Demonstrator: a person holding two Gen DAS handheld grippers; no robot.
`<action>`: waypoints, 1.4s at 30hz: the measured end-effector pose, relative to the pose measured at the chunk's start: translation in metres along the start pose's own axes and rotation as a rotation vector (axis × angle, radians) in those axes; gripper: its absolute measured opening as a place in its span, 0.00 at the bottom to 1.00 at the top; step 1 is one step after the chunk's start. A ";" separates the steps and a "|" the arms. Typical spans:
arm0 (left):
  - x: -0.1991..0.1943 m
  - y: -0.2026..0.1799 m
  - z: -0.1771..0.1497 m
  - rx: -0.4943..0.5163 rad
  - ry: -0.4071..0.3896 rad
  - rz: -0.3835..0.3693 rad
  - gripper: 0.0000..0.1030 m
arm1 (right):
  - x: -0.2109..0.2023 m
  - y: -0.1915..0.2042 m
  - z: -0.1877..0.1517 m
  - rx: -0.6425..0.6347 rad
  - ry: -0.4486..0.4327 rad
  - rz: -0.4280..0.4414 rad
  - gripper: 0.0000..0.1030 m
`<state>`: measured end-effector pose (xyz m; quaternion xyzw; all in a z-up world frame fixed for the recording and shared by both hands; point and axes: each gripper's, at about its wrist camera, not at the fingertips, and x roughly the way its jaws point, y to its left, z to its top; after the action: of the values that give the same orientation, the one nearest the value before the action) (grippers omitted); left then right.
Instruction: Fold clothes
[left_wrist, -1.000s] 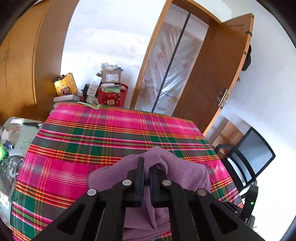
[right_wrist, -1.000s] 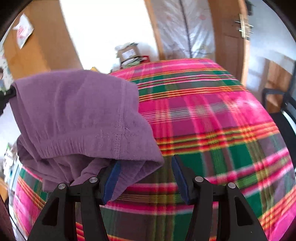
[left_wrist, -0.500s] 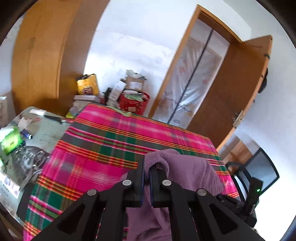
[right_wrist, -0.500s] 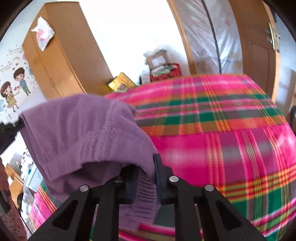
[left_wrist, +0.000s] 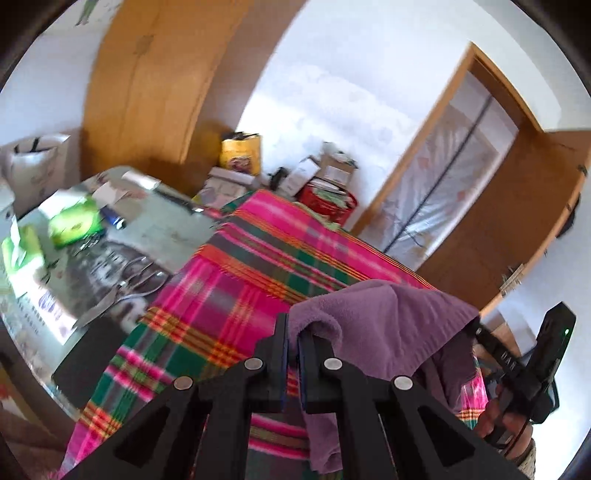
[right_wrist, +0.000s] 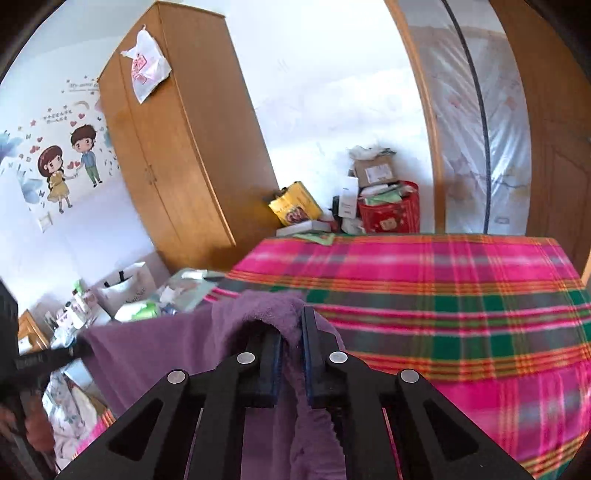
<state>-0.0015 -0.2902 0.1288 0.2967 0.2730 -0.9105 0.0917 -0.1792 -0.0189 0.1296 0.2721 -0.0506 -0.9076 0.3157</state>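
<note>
Stretching purple garment (left_wrist: 388, 325) between both hand-held grippers

Purple garment (left_wrist: 388, 325): soft, matt, fleecy knit cloth. Plaid cover (right_wrist: 461, 295) on the table: woven cloth, matt. Left gripper (left_wrist: 292, 354) and right gripper (right_wrist: 291, 354): matt black plastic fingers (right_wrist: 314, 354) with bright metal rivets. Wardrobe (right_wrist: 177, 147): smooth, semi-gloss wood.

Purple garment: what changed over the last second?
The right gripper, open beside the purple garment a second ago, has shut on it. Both grippers have lifted it higher off the plaid cloth, stretched between them. The left gripper stays clamped on its edge.
</note>
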 end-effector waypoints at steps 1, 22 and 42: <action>-0.001 0.006 0.000 -0.014 -0.002 0.010 0.04 | 0.006 0.006 0.005 -0.003 0.002 0.018 0.09; 0.020 0.091 -0.036 -0.190 0.114 0.162 0.04 | 0.064 0.058 -0.006 0.006 0.193 0.237 0.18; 0.008 0.078 -0.057 -0.156 0.129 0.166 0.15 | -0.043 -0.055 -0.127 0.202 0.271 -0.003 0.46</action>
<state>0.0459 -0.3234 0.0509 0.3682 0.3228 -0.8548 0.1717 -0.1142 0.0603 0.0272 0.4226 -0.0983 -0.8533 0.2892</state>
